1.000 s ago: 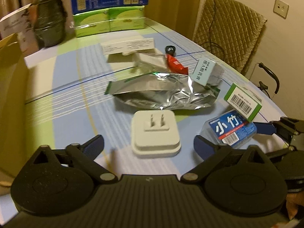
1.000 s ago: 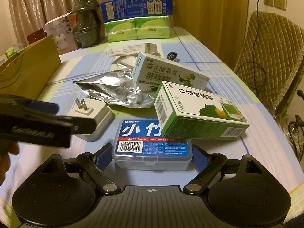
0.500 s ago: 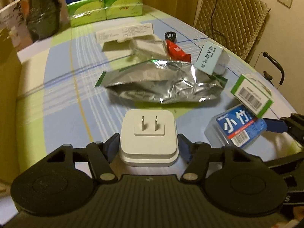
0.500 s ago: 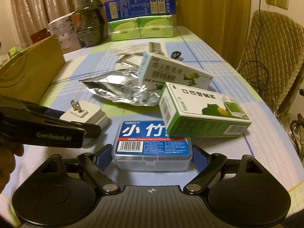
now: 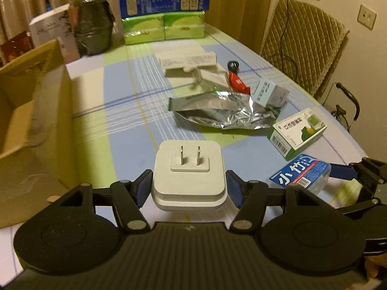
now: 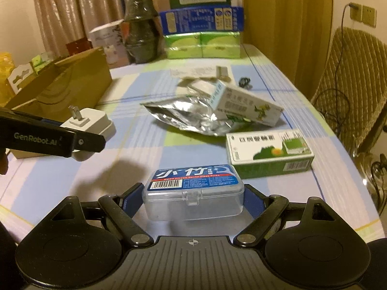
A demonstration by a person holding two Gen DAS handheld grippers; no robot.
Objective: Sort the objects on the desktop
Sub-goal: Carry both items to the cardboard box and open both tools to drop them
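While both items hang clear of the worktop [image 5: 116, 111], each is pinched across its narrow sides, presumably for carriage to the cardboard box [image 5: 29, 111] on the left. Left tongs [image 5: 189, 188] clamp the white plug adapter [image 5: 189, 183], prongs facing up and away. Right tongs [image 6: 193, 199] grip the floss-pick case [image 6: 193, 193] by its ends (long axis crosswise between the pads), label uppermost, latch toward the camera.

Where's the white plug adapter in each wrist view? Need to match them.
Left wrist: white plug adapter bottom centre, clamped in the left gripper, prongs up.
Right wrist: far left, mid-height, behind the left gripper's black finger.
Shared landmark: silver foil bag, mid-table.
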